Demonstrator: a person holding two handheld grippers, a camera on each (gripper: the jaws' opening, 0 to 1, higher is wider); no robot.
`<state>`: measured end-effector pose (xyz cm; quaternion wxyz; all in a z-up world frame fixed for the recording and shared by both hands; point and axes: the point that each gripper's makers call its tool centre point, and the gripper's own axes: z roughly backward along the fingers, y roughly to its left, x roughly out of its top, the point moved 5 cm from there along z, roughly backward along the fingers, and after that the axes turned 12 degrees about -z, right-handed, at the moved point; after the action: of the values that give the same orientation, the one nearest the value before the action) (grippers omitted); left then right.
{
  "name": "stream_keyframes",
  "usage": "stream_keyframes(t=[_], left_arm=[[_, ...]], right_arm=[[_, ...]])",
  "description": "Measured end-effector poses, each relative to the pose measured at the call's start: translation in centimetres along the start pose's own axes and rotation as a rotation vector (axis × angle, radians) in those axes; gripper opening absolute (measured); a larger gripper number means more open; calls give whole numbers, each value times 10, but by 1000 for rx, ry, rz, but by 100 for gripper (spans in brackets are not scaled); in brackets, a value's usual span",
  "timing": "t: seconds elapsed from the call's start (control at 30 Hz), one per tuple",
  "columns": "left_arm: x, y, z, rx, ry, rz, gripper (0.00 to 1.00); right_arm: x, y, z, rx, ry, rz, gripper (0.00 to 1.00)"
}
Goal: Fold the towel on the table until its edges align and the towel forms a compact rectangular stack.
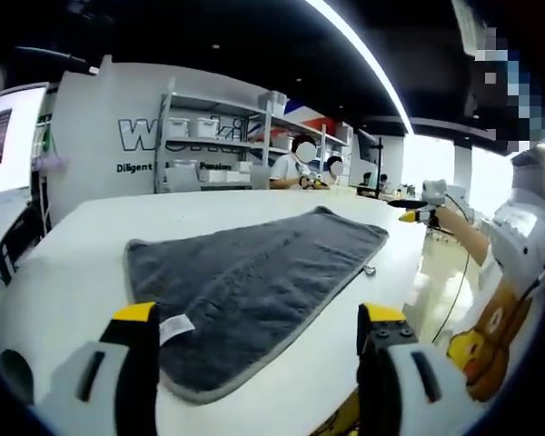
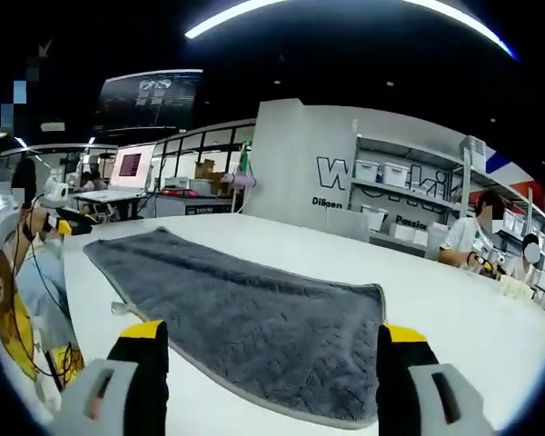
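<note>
A dark grey towel [image 1: 254,277] with a lighter hem lies flat and spread out on the white table [image 1: 64,282]. A small white label [image 1: 174,328] sticks out at its near edge. My left gripper [image 1: 259,341] hovers open above the towel's near end, with nothing between its yellow-tipped jaws. The same towel [image 2: 245,318] stretches away to the left in the right gripper view, across the white table [image 2: 454,309]. My right gripper [image 2: 271,350] is open over its near end, holding nothing.
A person [image 1: 504,263] in white stands at the table's right side. Two people [image 1: 300,168] sit beyond the far edge near shelving with bins [image 1: 209,136]. A white wall panel with lettering [image 2: 318,168] rises behind the table. Desks with a monitor [image 2: 132,168] stand farther off.
</note>
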<state>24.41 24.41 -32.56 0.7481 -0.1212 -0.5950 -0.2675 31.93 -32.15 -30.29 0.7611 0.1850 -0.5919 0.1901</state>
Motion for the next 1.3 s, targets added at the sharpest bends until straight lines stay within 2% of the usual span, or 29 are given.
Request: stream_keyframes(t=[0.17,0.3,0.37,0.5,0.7,0.77,0.87,1.03,1.2,1.3], left_arm=[[-5,4,4,14,12,11,95],[-9,6,8,25,15,20,94],[-10,6,8,25,14,19,94],[-16,6,9,7,12,-8,92],[-29,11,9,-30,32,-75,87],[-29,13,10,-42,6,-130,85],[-34,15,12,-63,-16,-145,83],[-45,21,12,-82,-9,-175,72],[-44,20,10,-111,-50,-187,62],[-47,20,5,-136,-46,-185,56]], right_arm=[[-7,-7,7,-22,5,-20,100],[-14,-14,12,-57,24,-3,100],[-17,-16,14,-76,57,48,100],[-25,-16,16,-69,91,117,96],[-36,-21,17,6,140,188,86],[-40,-21,17,37,154,213,84],[-44,-25,15,75,155,192,76],[-51,-39,8,92,166,177,68],[-58,-48,2,125,170,174,60],[-63,-51,-3,167,168,152,55]])
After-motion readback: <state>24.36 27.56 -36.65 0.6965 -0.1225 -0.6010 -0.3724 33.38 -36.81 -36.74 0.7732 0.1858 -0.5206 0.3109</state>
